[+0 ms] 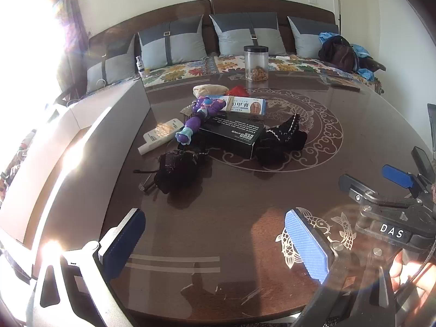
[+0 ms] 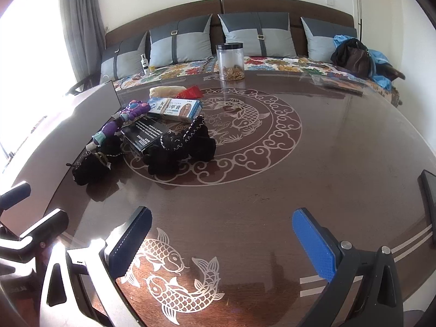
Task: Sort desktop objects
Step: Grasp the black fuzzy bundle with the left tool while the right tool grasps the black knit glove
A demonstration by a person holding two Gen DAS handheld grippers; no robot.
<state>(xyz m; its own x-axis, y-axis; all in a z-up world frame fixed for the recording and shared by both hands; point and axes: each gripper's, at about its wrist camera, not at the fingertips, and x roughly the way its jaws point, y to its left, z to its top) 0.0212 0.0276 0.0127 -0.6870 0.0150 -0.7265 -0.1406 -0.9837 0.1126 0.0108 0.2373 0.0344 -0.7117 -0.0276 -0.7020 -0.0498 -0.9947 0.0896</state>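
Note:
A heap of objects lies mid-table: a black box (image 1: 231, 135) (image 2: 143, 133), a purple plush toy (image 1: 200, 113) (image 2: 128, 115), a blue-and-white carton (image 1: 244, 105) (image 2: 175, 107), a white tube (image 1: 160, 135), two black fabric bundles (image 1: 177, 170) (image 1: 283, 139) (image 2: 179, 147) (image 2: 91, 170), a beige cloth (image 1: 209, 90) (image 2: 167, 90) and a red packet (image 1: 237, 90) (image 2: 190, 92). My left gripper (image 1: 215, 241) stands open near the table's front edge, well short of the heap. My right gripper (image 2: 222, 241) is open too, over a fish inlay, with nothing between its pads. The right gripper (image 1: 392, 188) also shows in the left wrist view.
A clear jar (image 1: 256, 62) (image 2: 230, 61) with a black lid stands at the far edge of the round brown table (image 2: 327, 163). A white box wall (image 1: 81, 141) lines the left side. Behind is a sofa with grey cushions (image 2: 179, 42) and a dark bag (image 2: 353, 54).

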